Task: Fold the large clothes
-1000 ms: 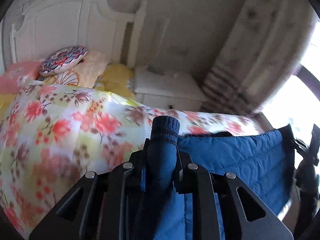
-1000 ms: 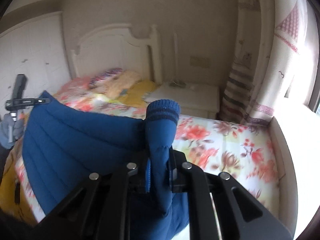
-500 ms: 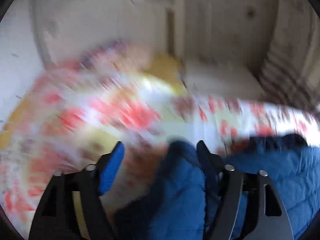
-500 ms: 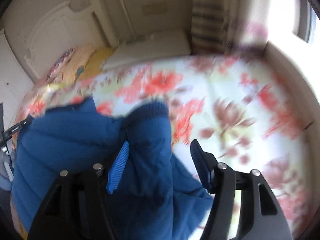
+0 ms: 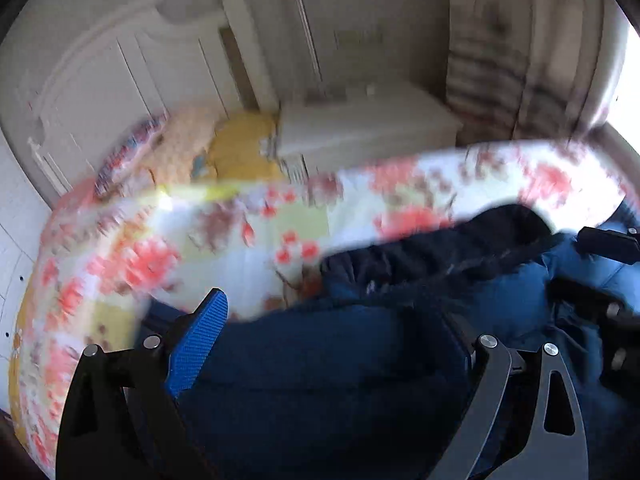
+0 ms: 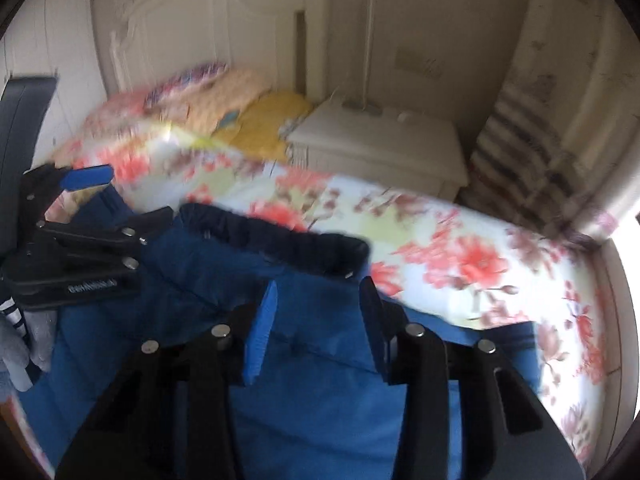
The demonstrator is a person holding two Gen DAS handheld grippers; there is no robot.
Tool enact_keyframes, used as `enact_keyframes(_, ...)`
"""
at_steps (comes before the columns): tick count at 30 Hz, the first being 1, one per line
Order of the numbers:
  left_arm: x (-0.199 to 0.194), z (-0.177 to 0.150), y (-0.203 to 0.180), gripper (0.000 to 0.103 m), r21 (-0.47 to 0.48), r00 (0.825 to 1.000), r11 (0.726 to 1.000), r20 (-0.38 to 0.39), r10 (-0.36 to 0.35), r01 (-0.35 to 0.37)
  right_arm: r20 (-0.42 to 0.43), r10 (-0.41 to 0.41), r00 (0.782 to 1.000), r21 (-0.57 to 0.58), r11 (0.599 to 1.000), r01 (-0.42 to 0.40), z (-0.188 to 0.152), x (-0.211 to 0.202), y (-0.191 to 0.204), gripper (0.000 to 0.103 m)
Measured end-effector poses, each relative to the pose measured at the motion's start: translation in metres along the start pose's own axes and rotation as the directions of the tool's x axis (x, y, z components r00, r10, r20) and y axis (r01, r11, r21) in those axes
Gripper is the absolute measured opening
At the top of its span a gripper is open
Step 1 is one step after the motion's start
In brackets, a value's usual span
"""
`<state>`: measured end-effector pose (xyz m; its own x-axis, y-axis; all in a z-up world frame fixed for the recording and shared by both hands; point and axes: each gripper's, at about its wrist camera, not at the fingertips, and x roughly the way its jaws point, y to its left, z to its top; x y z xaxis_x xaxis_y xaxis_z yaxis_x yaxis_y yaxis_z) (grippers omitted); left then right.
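Observation:
A blue quilted jacket (image 6: 312,360) with a dark collar (image 6: 280,244) lies on the floral bedspread (image 6: 460,256). My right gripper (image 6: 316,320) is open just above the jacket, below the collar, holding nothing. My left gripper (image 5: 332,344) is open over the jacket (image 5: 320,380) in the left wrist view. It also shows at the left of the right wrist view (image 6: 120,208), open beside the collar. The right gripper's fingers (image 5: 608,240) show at the right edge of the left wrist view. Both views are blurred.
A white headboard (image 6: 208,24) and pillows (image 6: 208,88) are at the far end of the bed. A white nightstand (image 6: 380,148) stands beside it. Striped curtains (image 6: 520,148) hang by the bright window at right.
Both grippers have opened and let go of the jacket's cuffs. The jacket has dropped from being held up to lying on the bed. Both cameras have swung down toward it.

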<state>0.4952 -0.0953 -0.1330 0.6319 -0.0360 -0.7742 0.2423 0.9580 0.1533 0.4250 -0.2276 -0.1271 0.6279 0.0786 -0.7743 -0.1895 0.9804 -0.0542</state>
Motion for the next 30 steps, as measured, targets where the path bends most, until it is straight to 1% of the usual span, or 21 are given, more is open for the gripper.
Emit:
enact_keyframes(1, 0.008, -0.004, 0.003, 0.091, -0.023, 1.000, 1.000, -0.025, -0.014, 0.014, -0.016, 0.005, 1.000, -0.012, 1.000, -0.006, -0.003, 0.011, 0.002, 0.052)
enact_keyframes(3, 0.018, -0.007, 0.006, 0.092, -0.058, 0.999, 0.998, -0.038, -0.029, 0.027, -0.009, -0.010, 1.000, -0.026, 1.000, 0.010, -0.001, 0.017, 0.007, 0.056)
enact_keyframes(7, 0.022, -0.011, 0.001, 0.092, -0.049, 0.999, 0.999, -0.036, -0.014, 0.012, -0.012, -0.025, 1.000, -0.016, 1.000, 0.025, -0.004, 0.024, 0.007, 0.065)
enact_keyframes(12, 0.022, -0.012, 0.002, 0.092, -0.056, 0.999, 0.998, -0.026, -0.019, 0.018, -0.014, -0.023, 1.000, 0.002, 1.000, 0.023, -0.003, 0.031, 0.004, 0.068)
enact_keyframes(16, 0.025, -0.011, 0.004, 0.093, -0.073, 0.999, 0.997, -0.033, -0.034, 0.032, -0.016, -0.021, 1.000, 0.023, 0.999, 0.021, -0.003, 0.036, -0.001, 0.071)
enact_keyframes(20, 0.026, -0.010, 0.007, 0.096, -0.084, 0.998, 0.996, -0.043, -0.040, 0.037, -0.009, -0.047, 0.999, 0.009, 0.999, 0.047, -0.004, 0.035, 0.003, 0.071)
enact_keyframes(23, 0.022, -0.008, 0.016, 0.098, -0.095, 0.996, 0.994, -0.058, -0.067, 0.061, -0.025, -0.037, 0.999, 0.021, 0.999, 0.037, -0.003, 0.030, -0.004, 0.071)
enact_keyframes(24, 0.016, -0.008, 0.022, 0.098, -0.098, 0.997, 0.994, -0.048, -0.056, 0.051, -0.024, -0.056, 0.998, 0.026, 0.998, 0.056, -0.004, 0.023, -0.009, 0.071)
enact_keyframes(25, 0.005, -0.010, 0.033, 0.098, -0.103, 0.999, 0.994, -0.017, -0.032, 0.030, -0.015, -0.078, 0.997, 0.035, 0.996, 0.078, -0.006, 0.015, -0.017, 0.071)
enact_keyframes(27, -0.010, -0.016, 0.052, 0.098, -0.108, 0.999, 0.994, 0.024, -0.029, 0.031, 0.005, -0.126, 0.992, 0.057, 0.991, 0.125, -0.013, -0.001, -0.034, 0.071)
enact_keyframes(28, -0.014, -0.018, 0.061, 0.098, -0.106, 0.999, 0.994, 0.030, 0.013, -0.010, 0.003, -0.161, 0.987, 0.086, 0.983, 0.160, -0.019, -0.009, -0.050, 0.071)
enact_keyframes(29, -0.016, -0.022, 0.073, 0.098, -0.095, 0.996, 0.993, 0.032, 0.079, -0.076, -0.006, -0.171, 0.985, 0.117, 0.978, 0.171, -0.024, -0.012, -0.063, 0.071)
enact_keyframes(30, -0.015, -0.026, 0.086, 0.098, -0.091, 0.993, 0.989, 0.028, 0.119, -0.116, -0.018, -0.177, 0.984, 0.170, 0.969, 0.177, -0.032, -0.014, -0.083, 0.071)
